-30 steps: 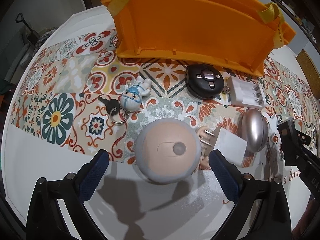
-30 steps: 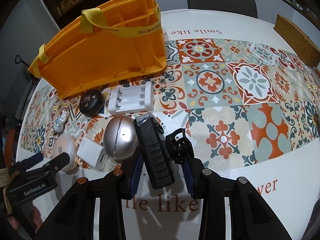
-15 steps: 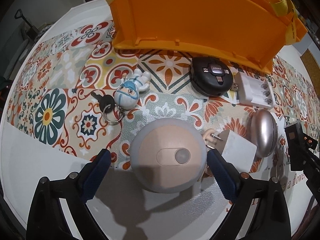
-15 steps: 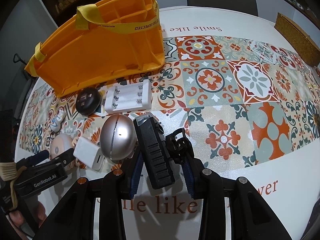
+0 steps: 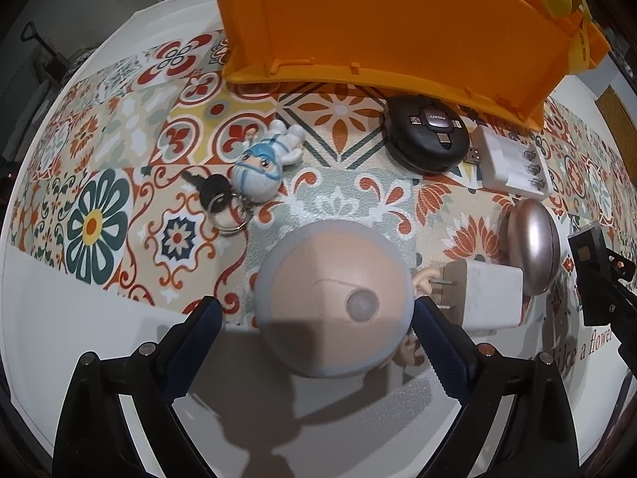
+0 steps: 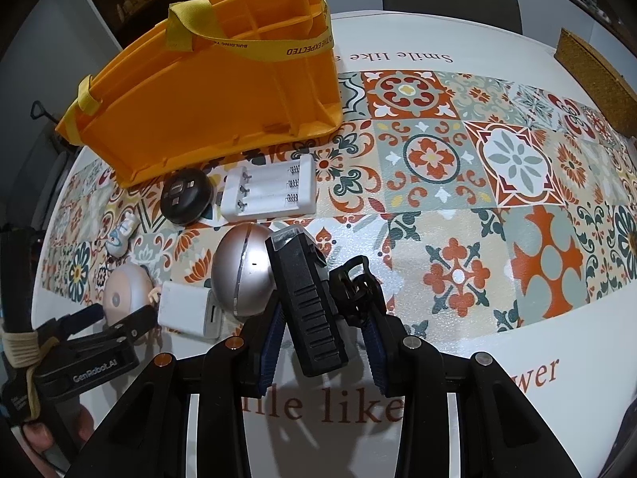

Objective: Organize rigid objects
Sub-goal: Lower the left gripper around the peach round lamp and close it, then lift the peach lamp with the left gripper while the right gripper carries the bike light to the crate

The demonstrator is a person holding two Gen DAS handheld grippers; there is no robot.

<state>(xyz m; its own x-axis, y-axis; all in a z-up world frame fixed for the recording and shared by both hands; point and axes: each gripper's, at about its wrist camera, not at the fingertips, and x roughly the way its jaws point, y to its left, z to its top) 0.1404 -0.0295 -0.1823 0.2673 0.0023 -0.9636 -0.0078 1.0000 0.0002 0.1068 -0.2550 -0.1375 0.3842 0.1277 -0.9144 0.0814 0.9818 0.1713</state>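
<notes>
1. My left gripper (image 5: pixel 316 330) points down over the round pink-and-grey gadget (image 5: pixel 334 298), a smooth domed disc with a small round button on its pale pink top. Its jaws are closing with the disc between them, but the pads do not press on it yet: there is a clear gap at the left pad, and the right pad is just beside the rim.
2. My right gripper (image 6: pixel 324 324) is clenched on a black ribbed clip-like device (image 6: pixel 308 302), held up off the table and leaning left.
3. As I judge it, the sorting has barely started. The compartments of the orange divided caddy (image 6: pixel 223 91), far ahead of both grippers, look empty where I can see into them, and everything else lies loose on the tiled mat (image 6: pixel 458 183).
4. Left to put away, besides the two things at my jaws:
   - the white plug adapter (image 5: pixel 483 296), just right of the disc, prongs toward it;
   - the silver egg-shaped case (image 5: pixel 533 249), beyond the adapter;
   - the white battery charger (image 5: pixel 511 167) and the black round cable hub (image 5: pixel 432 133), close under the caddy's wall;
   - the little figure keychain (image 5: pixel 264 163) with its key (image 5: pixel 209 191), ahead and left of my left gripper.
5. A small peach figure peeks from under the disc's right edge; I cannot tell what it is.
</notes>
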